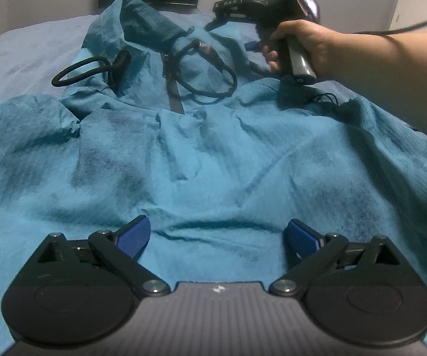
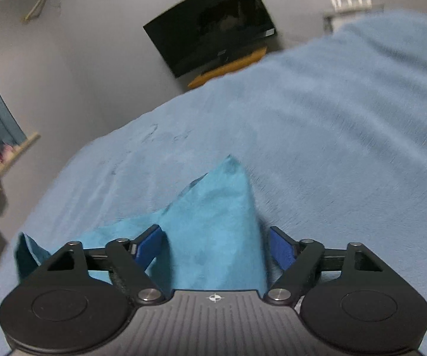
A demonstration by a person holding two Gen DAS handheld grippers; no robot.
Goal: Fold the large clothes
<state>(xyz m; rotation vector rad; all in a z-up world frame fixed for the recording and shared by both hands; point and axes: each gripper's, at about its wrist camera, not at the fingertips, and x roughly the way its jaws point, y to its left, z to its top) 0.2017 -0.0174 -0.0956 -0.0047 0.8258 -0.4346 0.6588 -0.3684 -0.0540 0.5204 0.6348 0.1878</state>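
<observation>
Two grippers: both in view, one in each of the person's hands.
Left gripper (image 1: 217,238): jaws spread wide, nothing between the blue pads (image 1: 134,234); it hovers low over the near part of the garment, not touching as far as I can tell.
Right gripper (image 2: 217,244): jaws partly apart, astride a peaked corner of fabric (image 2: 213,222); the pads do not visibly press on it, so no grip yet. Left wrist view shows its handle in the person's hand (image 1: 299,44) at the far right of the garment.
Garment: teal hooded jacket (image 1: 213,154), face up across a pale blue blanket (image 2: 332,118), hood (image 1: 142,20) at the far end, grey zip (image 1: 174,95) down the neck, black drawcords (image 1: 210,68) looped loose on the chest.
Handling (judged): thin, light, soft and crinkly; likely slippery, holds creases, slides rather than drapes.
Where to grip (judged): hem corner or sleeve edge, pinching both layers; keep clear of the cords and zip, which may snag.
Risk (judged): a single-layer pinch lets the underside lag.
</observation>
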